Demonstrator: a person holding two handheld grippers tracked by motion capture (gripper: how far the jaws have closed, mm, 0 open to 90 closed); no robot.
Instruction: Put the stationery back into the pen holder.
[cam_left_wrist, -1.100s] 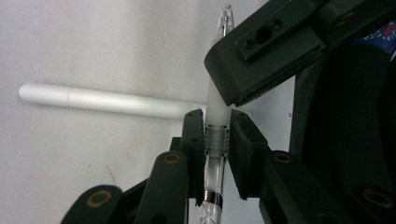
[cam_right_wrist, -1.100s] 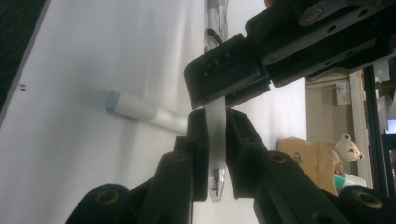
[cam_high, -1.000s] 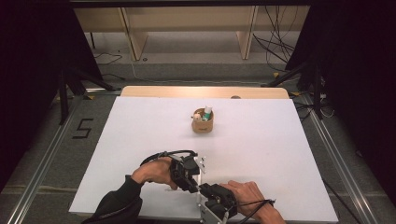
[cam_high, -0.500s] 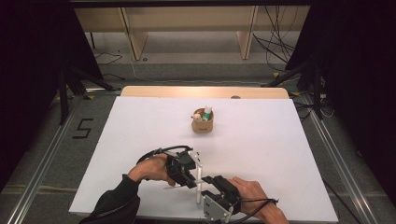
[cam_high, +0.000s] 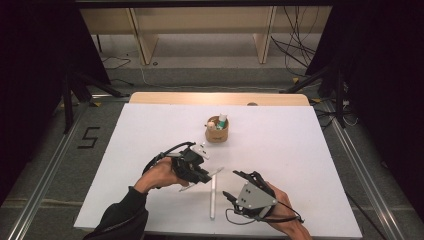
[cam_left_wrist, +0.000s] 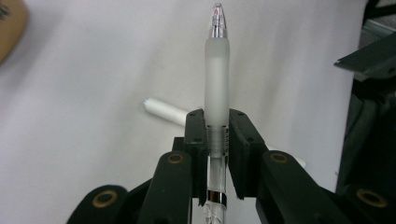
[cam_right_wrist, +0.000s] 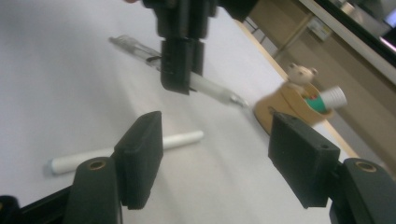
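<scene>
My left gripper (cam_high: 202, 170) is shut on a clear pen (cam_high: 216, 173) with a frosted grip, held a little above the white table. In the left gripper view the pen (cam_left_wrist: 217, 84) sticks out past the jaws, tip forward. A white tube (cam_high: 212, 197), perhaps the pen's cap, lies loose on the table between the hands. My right gripper (cam_high: 232, 184) is near the front edge, to the right of the tube. Its jaws have just been opening and now stand wide with nothing between them (cam_right_wrist: 217, 149); the tube (cam_right_wrist: 126, 150) lies beyond the left jaw.
A small wooden cup (cam_high: 217, 131) with a bear figure and a few small items stands at the middle of the table, beyond both grippers. The white table (cam_high: 300, 150) ends at a wooden strip at the back and metal rails at the sides.
The grippers were close together a second ago. The right jaws have opened and the right hand has drawn back to the right; the white tube now lies on the table. The left gripper kept the pen.
</scene>
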